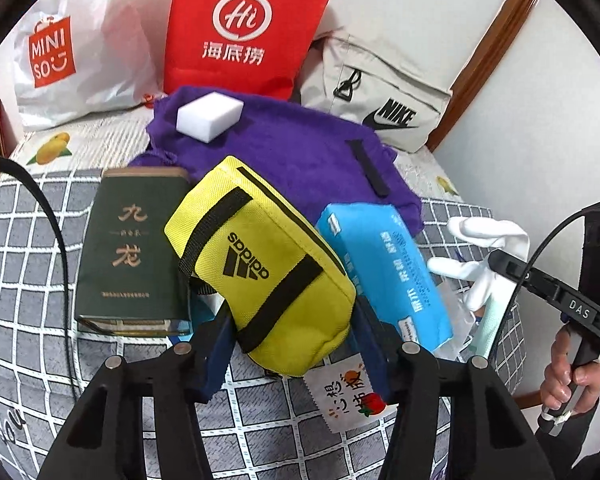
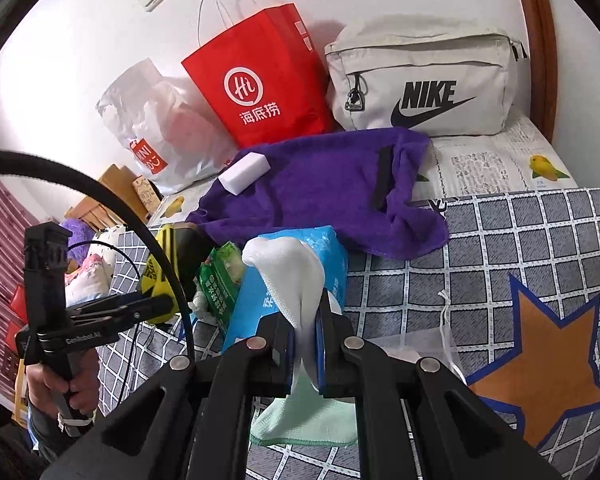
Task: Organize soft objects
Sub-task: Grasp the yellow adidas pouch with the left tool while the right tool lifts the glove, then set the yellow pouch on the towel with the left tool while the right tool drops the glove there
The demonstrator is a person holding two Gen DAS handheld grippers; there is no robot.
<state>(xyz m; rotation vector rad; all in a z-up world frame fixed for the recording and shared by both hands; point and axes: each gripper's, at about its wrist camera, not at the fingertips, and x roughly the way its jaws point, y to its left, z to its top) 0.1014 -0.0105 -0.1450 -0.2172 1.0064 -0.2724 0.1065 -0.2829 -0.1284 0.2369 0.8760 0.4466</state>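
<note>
Where the left wrist view centres, the left gripper (image 1: pixel 292 344) is clamped on a yellow pouch (image 1: pixel 260 264), long axis running from upper left to lower right of the frame, printed logo upside down, lower end between the fingers. Beside it: green box (image 1: pixel 134 248) at left, blue tissue pack (image 1: pixel 384 272) at right, both on the checked bed cover (image 1: pixel 20 240). In the right wrist view the right gripper (image 2: pixel 305 354) pinches a white cloth (image 2: pixel 292 276), draped vertically at frame centre, mint-green edge hanging below. Upper frame: purple towel (image 2: pixel 320 184) carrying a white sponge block (image 2: pixel 245 172); red paper bag (image 2: pixel 268 80); grey Nike bag (image 2: pixel 420 80).
</note>
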